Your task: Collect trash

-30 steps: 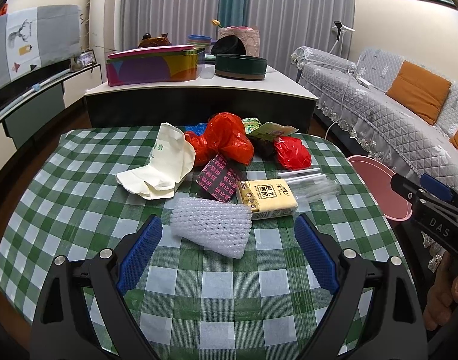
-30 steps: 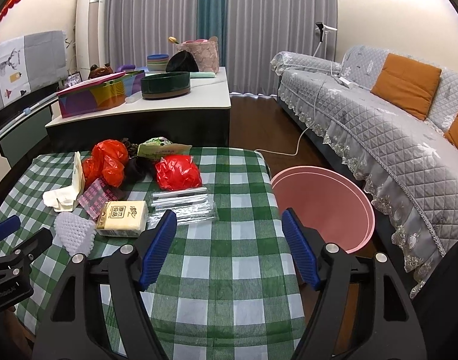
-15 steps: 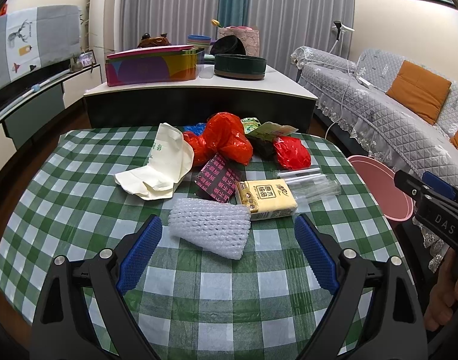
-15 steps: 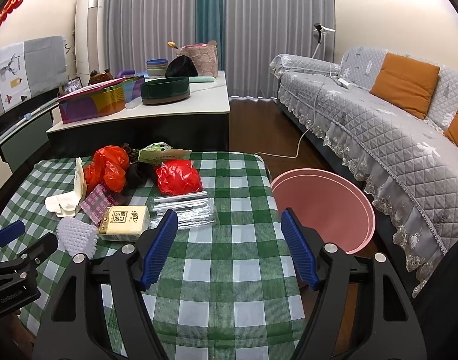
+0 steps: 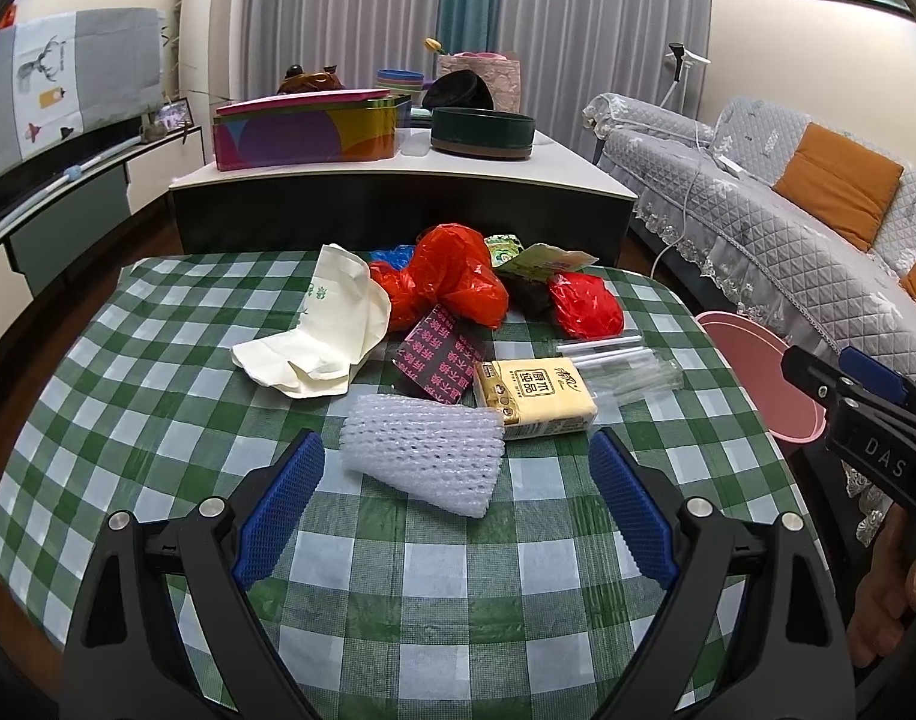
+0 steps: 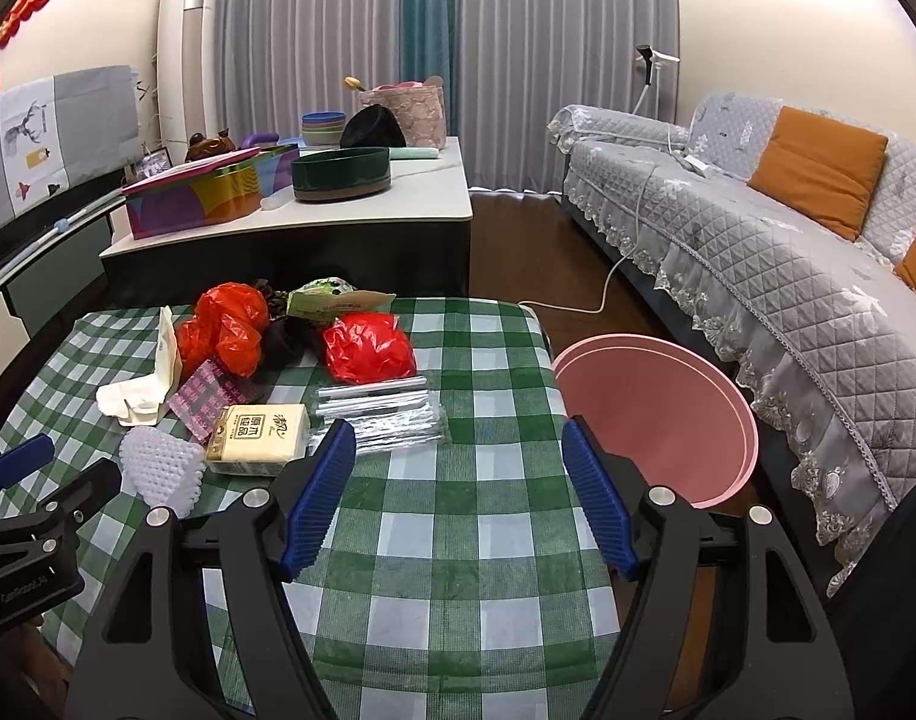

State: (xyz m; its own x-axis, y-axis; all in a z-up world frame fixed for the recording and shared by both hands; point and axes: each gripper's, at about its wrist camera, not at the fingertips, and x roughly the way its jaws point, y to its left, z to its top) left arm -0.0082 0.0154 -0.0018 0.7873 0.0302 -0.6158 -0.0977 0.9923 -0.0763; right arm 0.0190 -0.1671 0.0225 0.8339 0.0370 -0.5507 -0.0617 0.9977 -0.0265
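- Now, the left gripper (image 5: pixel 455 504) hangs over the near part of the checked table (image 5: pixel 158 420), fingers spread wide, nothing between them.
- Just beyond its tips lies a white foam net (image 5: pixel 422 459), touching the near edge of a yellow tissue pack (image 5: pixel 533 399).
- Right gripper (image 6: pixel 458 495) likewise stands spread and empty, over the table's near right part.
- Trash sits in a heap at the far middle: two red bags (image 5: pixel 452 285) and (image 6: pixel 368 348), a cream bag (image 5: pixel 332 330) to the left, a pink-and-black wrapper (image 5: pixel 440 354), a green packet (image 6: pixel 332 300).
- Clear-wrapped straws (image 6: pixel 380 414) lie right of the tissue pack.
- A pink bin (image 6: pixel 656 414) stands on the floor just beside the table's right edge.
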